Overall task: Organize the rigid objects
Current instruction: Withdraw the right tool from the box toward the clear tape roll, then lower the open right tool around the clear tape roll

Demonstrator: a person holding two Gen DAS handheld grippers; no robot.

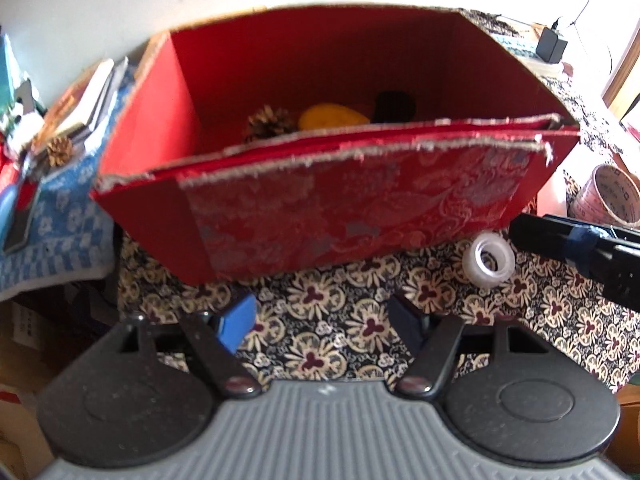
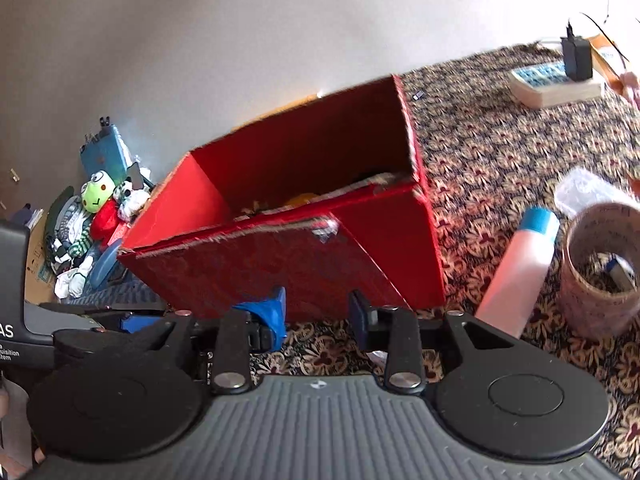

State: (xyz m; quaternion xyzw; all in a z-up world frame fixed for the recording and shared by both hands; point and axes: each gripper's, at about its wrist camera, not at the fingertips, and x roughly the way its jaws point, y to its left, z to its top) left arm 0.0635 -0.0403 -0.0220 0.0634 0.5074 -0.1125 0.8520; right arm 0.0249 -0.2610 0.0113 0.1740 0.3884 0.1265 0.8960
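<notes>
The red box (image 1: 320,208) stands on the patterned counter (image 1: 320,340), open-topped, its near wall toward both grippers. Inside, at the back, lie a pine cone (image 1: 267,122), a rounded yellow-orange object (image 1: 332,117) and a dark block (image 1: 394,106).

The left gripper (image 1: 322,320) has its fingers wide with nothing between them, only cloth showing in the gap. In the right wrist view, the right gripper (image 2: 320,312) has its fingers narrow but apart; I see nothing pressed between them, though something pale lies under the mount that I cannot make out.

Risks, as I judge them:
- The small translucent ring (image 1: 489,259), at about 3 o'clock from the left gripper and close below the box's lower edge, is round and light. A glancing finger could roll it under the box or off the counter.
- The white bottle with the blue cap (image 2: 520,268) lies on its side at about 2 o'clock from the right gripper, against the cardboard tube (image 2: 600,264). It is smooth and cylindrical, so a pinch off its middle could squirt it out or tip the tube.
- The box's near rim is torn and frayed, soft cardboard with a brocade-like skin. A load dragged across it could snag or push the box back.
- The cloth's busy pattern hides small pale items.

A second pine cone (image 1: 60,151) sits at 10 o'clock on blue cloth, scaly and brittle.
</notes>
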